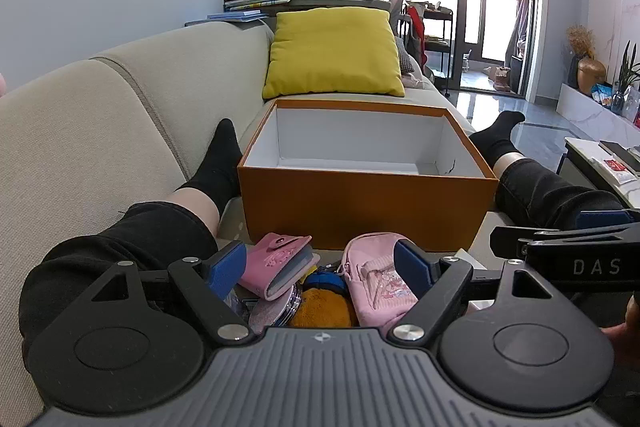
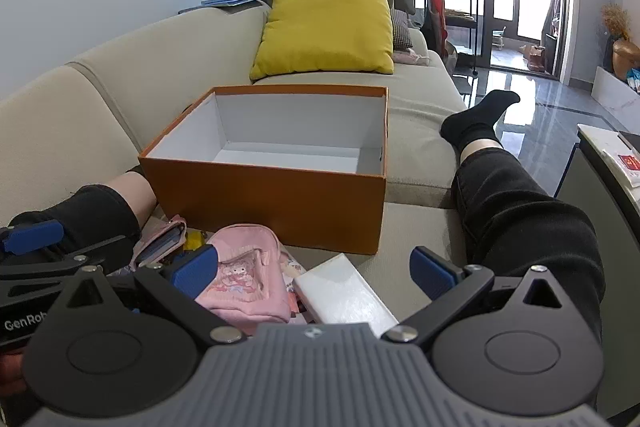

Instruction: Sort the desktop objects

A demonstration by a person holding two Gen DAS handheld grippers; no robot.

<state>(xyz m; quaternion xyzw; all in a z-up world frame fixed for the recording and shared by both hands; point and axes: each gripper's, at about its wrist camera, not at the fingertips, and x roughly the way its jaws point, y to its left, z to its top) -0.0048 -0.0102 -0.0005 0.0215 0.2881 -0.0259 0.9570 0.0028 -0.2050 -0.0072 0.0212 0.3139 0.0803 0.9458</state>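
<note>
An open orange box (image 1: 366, 205) (image 2: 264, 201) with an empty white inside stands on the sofa between the person's legs. In front of it lies a pile: a pink card wallet (image 1: 278, 265) (image 2: 160, 241), a pink pouch (image 1: 376, 281) (image 2: 244, 275), a yellow and blue plush (image 1: 324, 301), a round silver case (image 1: 276, 309) and a white flat box (image 2: 344, 293). My left gripper (image 1: 320, 269) is open, low over the pile with the wallet, plush and pouch between its fingers. My right gripper (image 2: 314, 273) is open over the pouch and white box.
A yellow cushion (image 1: 334, 53) (image 2: 326, 31) lies on the beige sofa (image 1: 92, 115) behind the box. The person's legs (image 1: 132, 239) (image 2: 520, 219) in black trousers flank the box. A low table (image 1: 608, 159) stands at the right. Desk clutter fills the background.
</note>
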